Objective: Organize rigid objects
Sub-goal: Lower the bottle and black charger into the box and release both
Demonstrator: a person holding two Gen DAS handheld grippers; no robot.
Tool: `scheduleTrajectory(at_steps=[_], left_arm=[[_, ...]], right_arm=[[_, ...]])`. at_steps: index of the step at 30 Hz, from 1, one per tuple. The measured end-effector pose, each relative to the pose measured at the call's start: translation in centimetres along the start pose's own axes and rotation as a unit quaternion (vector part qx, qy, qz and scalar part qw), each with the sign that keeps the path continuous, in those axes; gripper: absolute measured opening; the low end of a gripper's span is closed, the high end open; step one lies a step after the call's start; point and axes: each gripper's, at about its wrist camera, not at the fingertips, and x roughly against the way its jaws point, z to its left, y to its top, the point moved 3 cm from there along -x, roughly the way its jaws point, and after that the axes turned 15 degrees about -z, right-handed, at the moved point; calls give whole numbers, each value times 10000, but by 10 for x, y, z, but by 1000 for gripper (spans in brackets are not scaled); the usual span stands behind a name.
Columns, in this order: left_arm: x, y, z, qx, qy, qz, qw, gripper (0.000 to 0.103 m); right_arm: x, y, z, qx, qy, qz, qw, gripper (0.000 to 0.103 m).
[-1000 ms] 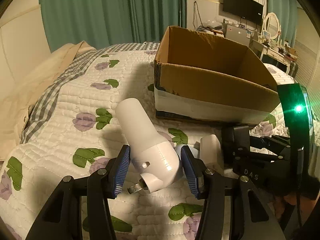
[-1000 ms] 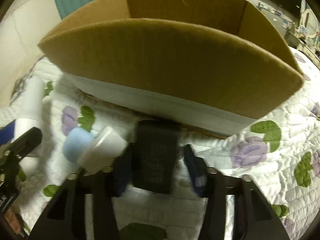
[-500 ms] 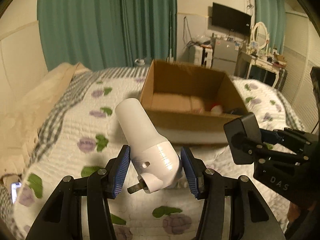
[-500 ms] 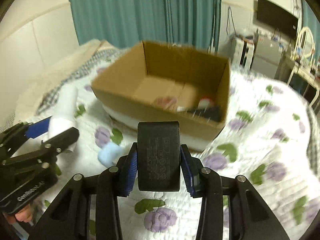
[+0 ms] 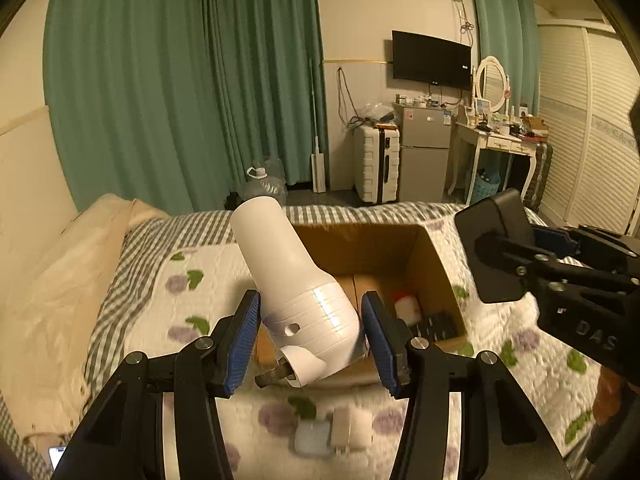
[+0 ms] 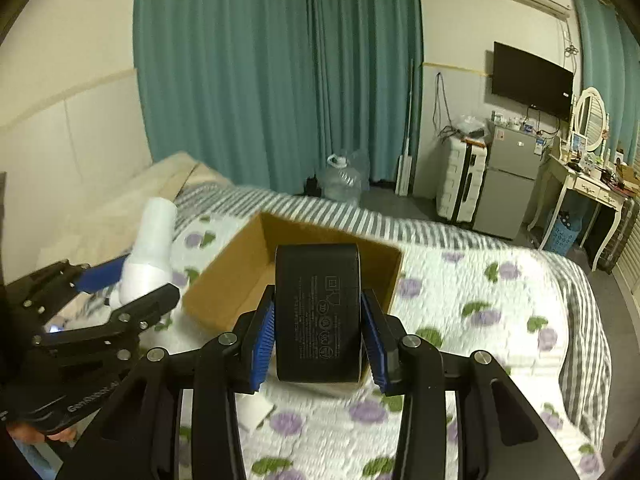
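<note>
My left gripper [image 5: 310, 340] is shut on a white hair dryer [image 5: 296, 292] and holds it high above the bed, in front of an open cardboard box [image 5: 434, 264]. My right gripper [image 6: 318, 344] is shut on a black power adapter [image 6: 318, 312], also held above the box [image 6: 236, 284]. The adapter shows at the right of the left wrist view [image 5: 496, 248]. The dryer shows at the left of the right wrist view [image 6: 150, 248]. The box holds a red-and-white item [image 5: 408, 306] and a dark item [image 5: 438, 324].
The box sits on a bed with a floral quilt [image 6: 480, 308]. A light blue case [image 5: 314, 438] and a white block [image 5: 354, 430] lie on the quilt below my left gripper. A fridge [image 5: 424, 164], suitcase [image 5: 376, 164] and dressing table [image 5: 504, 144] stand beyond the bed.
Both grippers have risen well above the bed with their objects. The box, close and seen from the side a second ago, now lies below and its inside is in view.
</note>
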Motion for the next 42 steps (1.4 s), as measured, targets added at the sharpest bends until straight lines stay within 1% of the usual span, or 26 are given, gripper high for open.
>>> scheduleTrajectory(at_steps=[5,8,10,15,21,25,27,28,30,32,36,40,42], left_arm=[[-44,13,-3,-60,-23,35,10000,52],[-65,9,-8,-159,-63,142,9998,52],[-85,1,-12,-256,-93,293,9992,52],[-117,-29,-20,-409,-159,657,9969,53],[-136,-58,-24,-451,-261,1014,9935,53],[-143,-65,-30,-477,-323,1134,9919,53],[-146,-66,-31,-482,-357,1176,9912,55],[-146,-65,-32,-485,-349,1160,9915,55],[-144,-64,-33,-457,-385,1138,9917,62],[-139,-60,-33,-502,-324,1038,9928,65],[-126,-48,-28,-588,-188,821,9947,65],[-102,-31,-12,-329,-37,505,9982,66],[-94,-25,-4,-244,106,393,9989,68]], right_arm=[[-23,17,-11,-57,-3,-127,9999,39],[-37,14,-12,-48,-15,-115,9999,39],[-52,9,-13,-64,16,-38,10000,39],[-78,-6,-19,-143,23,148,9998,39],[-96,-24,-25,-210,5,335,9992,39],[-103,-27,-32,-271,-25,401,9988,39],[-105,-28,-32,-287,-55,438,9986,39],[-106,-30,-34,-294,-61,456,9985,39],[-109,-31,-36,-314,-65,485,9983,39],[-111,-31,-37,-337,-78,481,9982,39],[-107,-24,-36,-350,-97,381,9986,39],[-104,-15,-32,-330,-81,297,9990,39],[-107,-14,-29,-314,-28,306,9990,39]])
